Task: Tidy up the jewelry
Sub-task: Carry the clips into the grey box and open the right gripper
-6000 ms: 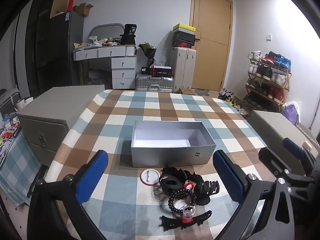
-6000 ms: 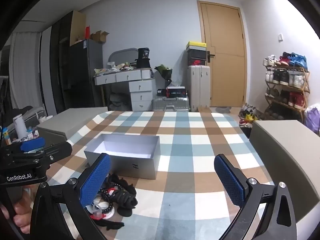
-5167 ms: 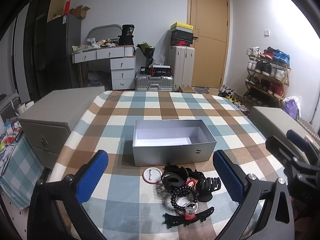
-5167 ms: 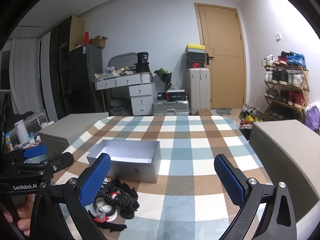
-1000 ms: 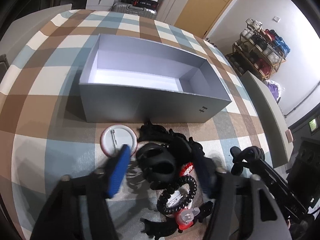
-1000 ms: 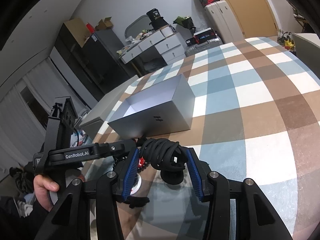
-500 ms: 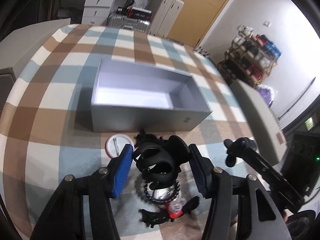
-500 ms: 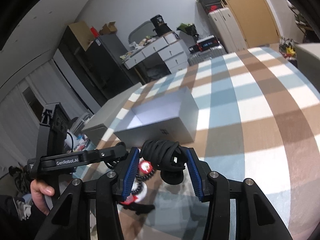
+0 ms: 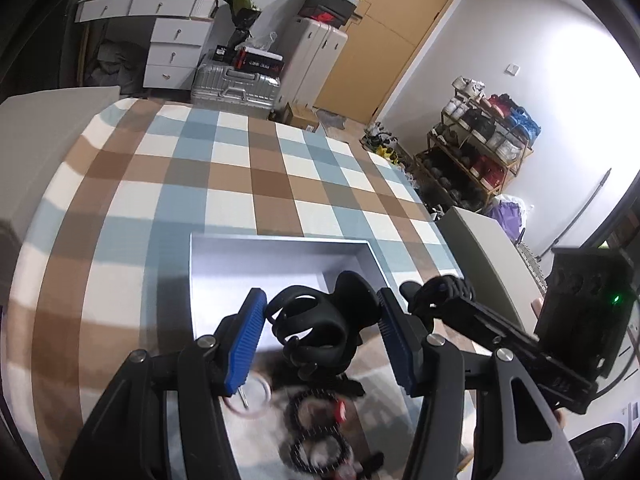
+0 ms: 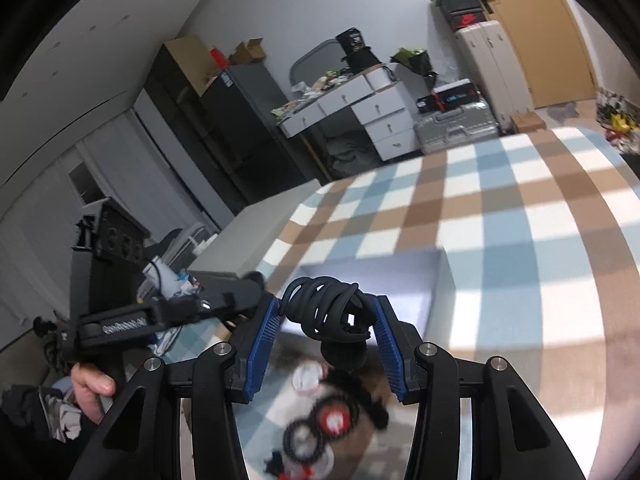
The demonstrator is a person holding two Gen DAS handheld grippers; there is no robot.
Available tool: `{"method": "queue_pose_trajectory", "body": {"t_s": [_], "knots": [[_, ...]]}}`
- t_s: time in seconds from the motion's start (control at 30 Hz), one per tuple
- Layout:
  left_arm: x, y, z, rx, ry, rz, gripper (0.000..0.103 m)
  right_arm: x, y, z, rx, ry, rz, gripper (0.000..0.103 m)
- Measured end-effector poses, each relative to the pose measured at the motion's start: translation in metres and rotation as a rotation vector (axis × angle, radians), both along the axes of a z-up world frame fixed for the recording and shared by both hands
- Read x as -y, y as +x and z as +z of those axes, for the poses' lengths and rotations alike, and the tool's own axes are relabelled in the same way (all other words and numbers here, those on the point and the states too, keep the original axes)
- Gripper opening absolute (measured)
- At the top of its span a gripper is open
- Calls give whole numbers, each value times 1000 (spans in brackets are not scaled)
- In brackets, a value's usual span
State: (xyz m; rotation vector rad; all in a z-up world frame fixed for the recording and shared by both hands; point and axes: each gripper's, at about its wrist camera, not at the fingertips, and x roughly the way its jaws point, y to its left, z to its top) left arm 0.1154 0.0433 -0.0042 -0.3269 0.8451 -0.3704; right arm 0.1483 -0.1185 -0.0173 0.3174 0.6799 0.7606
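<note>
My left gripper (image 9: 320, 304) is shut on a black claw hair clip (image 9: 316, 332), held in the air over the near wall of the open grey box (image 9: 260, 256). My right gripper (image 10: 326, 304) is shut on another black, ribbed hair clip (image 10: 332, 320), also lifted above the box (image 10: 380, 280). The right gripper with its clip (image 9: 440, 292) shows at the right of the left wrist view. A person's hand (image 10: 92, 384) holds the left gripper's handle (image 10: 160, 316). Below both grippers lies a blurred pile: a black beaded bracelet (image 9: 316, 444), a round white badge (image 9: 250, 396) and red-and-white pieces (image 10: 334, 420).
The table carries a blue, brown and white checked cloth (image 9: 224, 184). A grey cabinet (image 9: 484, 256) stands at its right side and another (image 10: 256, 228) at its left. Behind are suitcases (image 9: 232, 84), a drawer unit (image 9: 176, 48), a shoe rack (image 9: 480, 160) and a door (image 9: 392, 36).
Both grippers, open and empty at first, closed on black clips from the pile. Over the last second both rose with their clips and moved forward over the box.
</note>
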Motion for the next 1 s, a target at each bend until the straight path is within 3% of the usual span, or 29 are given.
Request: {"method": "queue_pose_trajectory", "body": {"t_s": [0.4, 0.67, 0.77, 0.87, 0.9, 1.0], "knots": [[-10, 44, -33, -112, -36, -2, 51, -31, 70, -40, -190, -47, 53, 47], [-7, 47, -32, -122, -47, -26, 51, -37, 75, -43, -201, -65, 29, 49], [-9, 47, -32, -129, -53, -28, 52, -34, 74, -41, -200, -46, 12, 57], [-11, 44, -29, -134, -62, -22, 63, -28, 67, -35, -185, -16, 11, 62], [-11, 42, -27, -126, -65, -20, 64, -25, 63, -33, -174, -10, 5, 69], [-11, 33, -19, -97, -58, -11, 64, -14, 49, -25, -145, 1, -31, 74]]}}
